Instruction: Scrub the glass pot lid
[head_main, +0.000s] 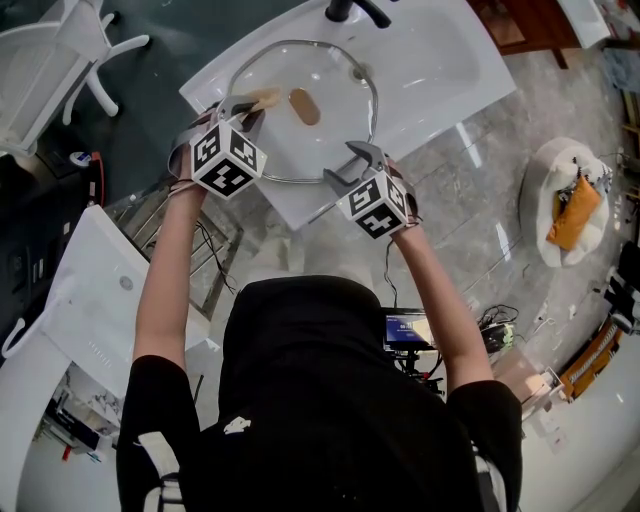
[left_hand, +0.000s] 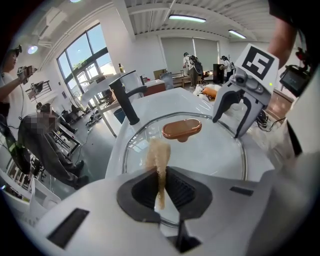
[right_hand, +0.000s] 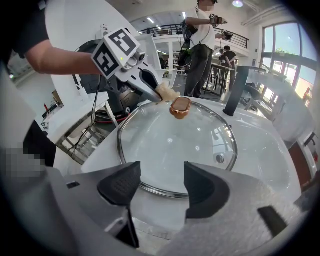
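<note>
The round glass pot lid (head_main: 300, 140) with a metal rim and a brown knob (head_main: 304, 106) lies flat over the white sink (head_main: 440, 60). My left gripper (head_main: 243, 108) is at the lid's left rim, shut on a thin tan scrub pad (left_hand: 159, 159) whose tip rests over the glass just short of the brown knob (left_hand: 181, 129). My right gripper (head_main: 345, 165) stands open at the lid's near right rim, nothing between its jaws. In the right gripper view the lid (right_hand: 175, 145) lies just beyond my right gripper (right_hand: 157, 187), and my left gripper (right_hand: 150, 86) is on the far side.
A black faucet (left_hand: 127, 100) rises behind the lid. A white chair (head_main: 60, 50) stands far left, a metal rack (head_main: 170, 230) with cables lies on the floor below the sink, and a round cushion with an orange item (head_main: 572, 205) sits right. People stand in the background (right_hand: 200, 45).
</note>
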